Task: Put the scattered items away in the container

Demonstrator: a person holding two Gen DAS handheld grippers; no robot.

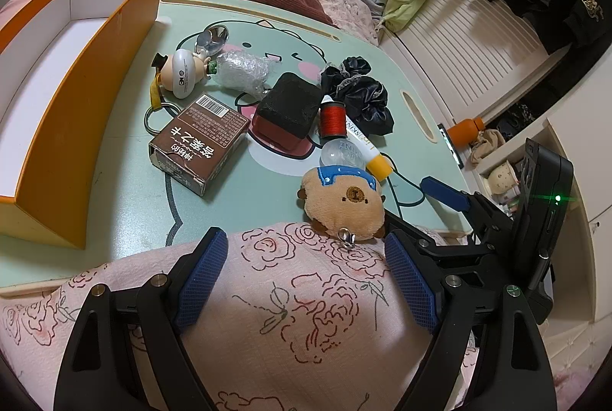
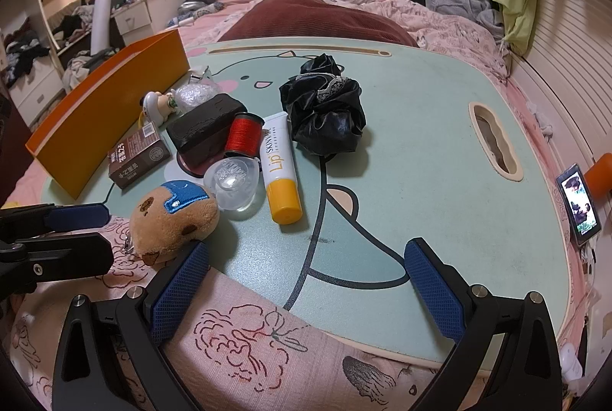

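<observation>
An orange box (image 1: 88, 112) with a white inside stands at the left of the mint lap table (image 1: 237, 193). Scattered on the table lie a brown carton (image 1: 199, 147), a black block (image 1: 288, 106), a red thread spool (image 1: 331, 117), a lip balm tube (image 2: 280, 168), a clear dome (image 2: 231, 177), a black scrunchie (image 2: 325, 105), a small figure with a keyring (image 1: 183, 72) and a bubble-wrapped piece (image 1: 243, 70). A brown plush (image 1: 344, 204) sits at the near edge. My left gripper (image 1: 306, 281) is open over the pink blanket, just short of the plush. My right gripper (image 2: 306, 284) is open above the table's near edge, empty.
A dark red pillow (image 2: 317, 18) and piled clothes (image 2: 463, 1) lie beyond the table on the bed. A phone (image 2: 579, 202) stands at the table's right side, by an orange bottle (image 1: 464, 129). The pink rose-print blanket (image 1: 290, 315) covers the near side.
</observation>
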